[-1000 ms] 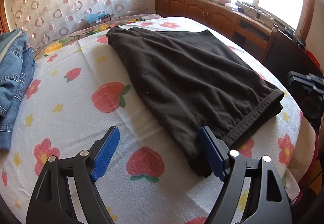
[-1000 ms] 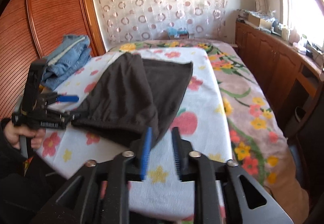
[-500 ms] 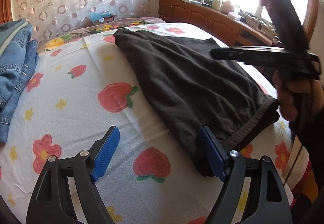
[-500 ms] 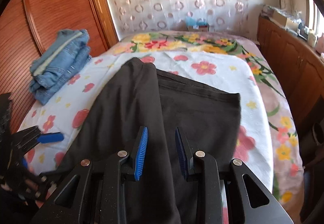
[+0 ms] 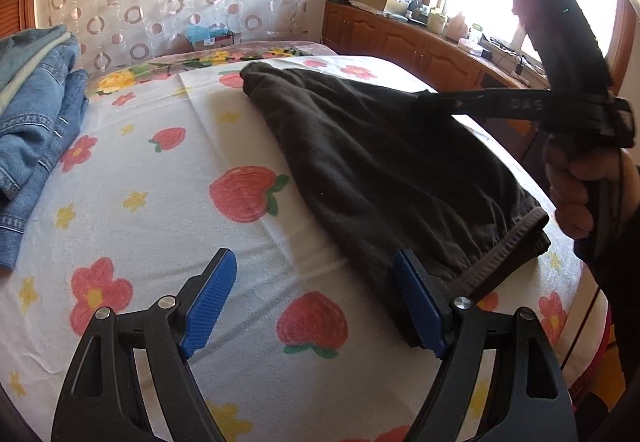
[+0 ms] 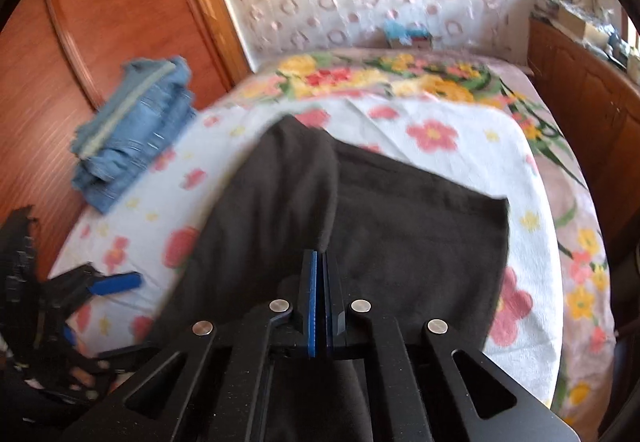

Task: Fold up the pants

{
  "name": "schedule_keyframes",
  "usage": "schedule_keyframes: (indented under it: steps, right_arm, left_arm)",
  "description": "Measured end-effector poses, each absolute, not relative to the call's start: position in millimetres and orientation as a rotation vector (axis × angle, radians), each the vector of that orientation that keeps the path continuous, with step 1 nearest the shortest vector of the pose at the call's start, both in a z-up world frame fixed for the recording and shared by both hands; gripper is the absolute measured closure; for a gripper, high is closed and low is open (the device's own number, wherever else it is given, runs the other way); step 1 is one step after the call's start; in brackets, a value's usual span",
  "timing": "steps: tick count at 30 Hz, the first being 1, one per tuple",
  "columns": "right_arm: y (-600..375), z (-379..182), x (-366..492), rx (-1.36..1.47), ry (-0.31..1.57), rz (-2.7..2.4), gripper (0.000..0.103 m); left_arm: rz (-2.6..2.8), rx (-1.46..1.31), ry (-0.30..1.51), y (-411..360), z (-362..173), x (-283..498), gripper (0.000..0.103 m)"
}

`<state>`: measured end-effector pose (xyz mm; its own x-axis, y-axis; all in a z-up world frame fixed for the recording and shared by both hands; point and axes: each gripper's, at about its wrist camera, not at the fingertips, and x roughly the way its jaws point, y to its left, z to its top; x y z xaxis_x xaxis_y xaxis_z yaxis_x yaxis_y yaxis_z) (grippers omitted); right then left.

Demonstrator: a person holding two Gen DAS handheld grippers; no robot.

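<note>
Black pants (image 5: 380,162) lie folded lengthwise on the strawberry-print sheet (image 5: 160,202), with the waistband near me. My left gripper (image 5: 312,262) is open just above the sheet, and its right pad (image 5: 416,306) touches the waistband corner. In the right wrist view the pants (image 6: 400,222) fill the middle. My right gripper (image 6: 320,254) is shut, its tips at the raised fold edge. No cloth shows between its pads. The left wrist view shows the right gripper (image 5: 424,98) reaching over the pants, held by a hand (image 5: 572,186).
A stack of folded blue jeans (image 5: 36,122) lies at the bed's left side, beside a wooden wardrobe (image 6: 100,22). Wooden cabinets (image 5: 400,38) with clutter run under the window on the right. A patterned curtain hangs behind the bed.
My right gripper came in from the bed's right edge to above the middle of the pants, and its jaws closed. My left gripper stayed open at the waistband corner.
</note>
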<state>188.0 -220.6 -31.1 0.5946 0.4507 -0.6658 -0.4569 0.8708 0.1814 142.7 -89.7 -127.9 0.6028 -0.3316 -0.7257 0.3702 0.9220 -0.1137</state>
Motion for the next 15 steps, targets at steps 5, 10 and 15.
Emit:
schedule_keyframes:
  steps: [5, 10, 15]
  right_arm:
    - [-196, -30, 155, -0.034, 0.741, 0.640, 0.101]
    - [-172, -61, 132, -0.105, 0.807, 0.696, 0.101]
    - [-191, -56, 120, -0.090, 0.768, 0.642, 0.089]
  left_arm:
    - [-0.375, 0.046, 0.785, -76, -116, 137, 0.021]
    - [-0.344, 0.032, 0.768, -61, -108, 139, 0.021]
    - [-0.334, 0.027, 0.772, -59, -108, 145, 0.021]
